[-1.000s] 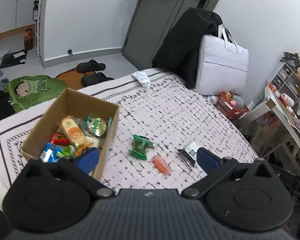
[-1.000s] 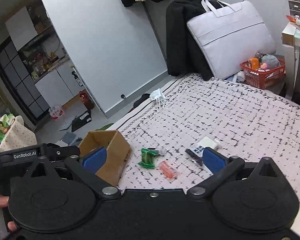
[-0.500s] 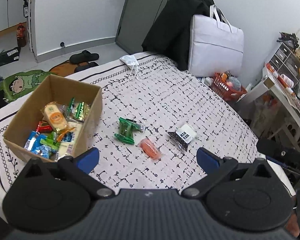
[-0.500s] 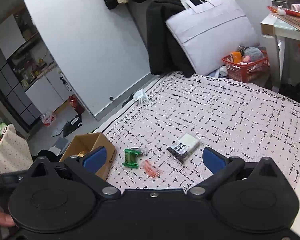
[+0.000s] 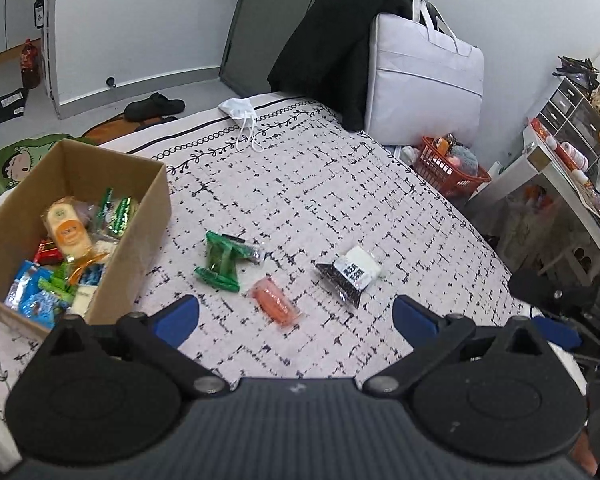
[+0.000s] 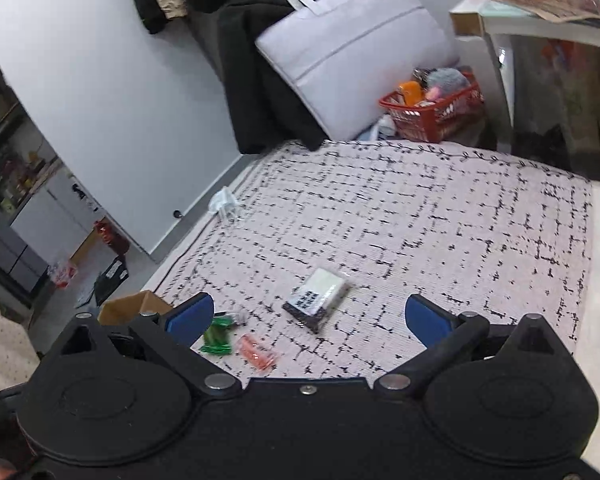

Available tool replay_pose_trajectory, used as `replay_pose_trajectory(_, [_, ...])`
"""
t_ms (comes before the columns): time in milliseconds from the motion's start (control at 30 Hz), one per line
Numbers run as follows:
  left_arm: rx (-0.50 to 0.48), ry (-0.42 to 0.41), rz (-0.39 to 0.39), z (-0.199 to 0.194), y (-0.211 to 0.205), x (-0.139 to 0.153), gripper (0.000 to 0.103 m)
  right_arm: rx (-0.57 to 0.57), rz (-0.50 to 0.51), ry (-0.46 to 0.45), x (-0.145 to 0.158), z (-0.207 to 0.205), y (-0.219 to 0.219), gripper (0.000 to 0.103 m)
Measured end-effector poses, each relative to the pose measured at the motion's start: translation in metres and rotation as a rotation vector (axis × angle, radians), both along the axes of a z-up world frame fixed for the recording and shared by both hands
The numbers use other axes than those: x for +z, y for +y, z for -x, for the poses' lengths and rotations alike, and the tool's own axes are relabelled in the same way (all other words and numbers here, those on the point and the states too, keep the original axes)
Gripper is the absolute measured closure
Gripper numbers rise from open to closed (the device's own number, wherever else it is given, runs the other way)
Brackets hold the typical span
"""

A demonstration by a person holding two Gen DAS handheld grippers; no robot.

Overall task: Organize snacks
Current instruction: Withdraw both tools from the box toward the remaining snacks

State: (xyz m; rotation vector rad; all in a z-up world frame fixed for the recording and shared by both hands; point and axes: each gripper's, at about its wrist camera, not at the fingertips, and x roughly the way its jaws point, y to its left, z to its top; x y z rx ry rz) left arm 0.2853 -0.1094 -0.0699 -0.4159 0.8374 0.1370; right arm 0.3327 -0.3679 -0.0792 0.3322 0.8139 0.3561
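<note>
A cardboard box (image 5: 148, 216) (image 6: 134, 306) with several wrapped snacks inside sits at the left of the patterned cloth. Three packets lie loose on the cloth: a green packet (image 5: 222, 260) (image 6: 216, 334), an orange packet (image 5: 274, 304) (image 6: 256, 352) and a black-and-white packet (image 5: 350, 274) (image 6: 316, 300). My left gripper (image 5: 294, 318) hovers open above the near edge, just short of the orange packet. My right gripper (image 6: 308, 318) is open too, held above the cloth in front of the black-and-white packet. Neither holds anything.
A white face mask (image 5: 240, 110) (image 6: 222, 202) lies at the far edge of the cloth. A black coat (image 5: 336, 36) and a white bag (image 5: 424, 76) lean at the back. A red basket (image 5: 448, 168) stands on the floor, a white desk (image 5: 556, 172) at the right.
Both grippers have swung to the right: the box has slid toward the left in both views and the loose packets now sit nearer the middle. Both stayed open.
</note>
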Motion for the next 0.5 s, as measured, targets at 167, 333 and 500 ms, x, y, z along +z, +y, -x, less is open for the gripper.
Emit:
replay_pose_trajectory(167, [0.022,-0.002,0.007,-0.012,-0.001,-0.012,0.004,-0.013,0.021,0.025,-0.011,-0.009,0.000,0.000])
replay_pose_trajectory(333, [0.032,0.016,0.033,-0.025,0.000,-0.028,0.013,-0.008,0.024,0.032,-0.015,-0.015,0.002,0.000])
replay_pose_trajectory(500, [0.052,0.045,0.048,-0.036,0.002,-0.047,0.023,0.000,0.042,0.045,-0.022,-0.020,0.003,0.000])
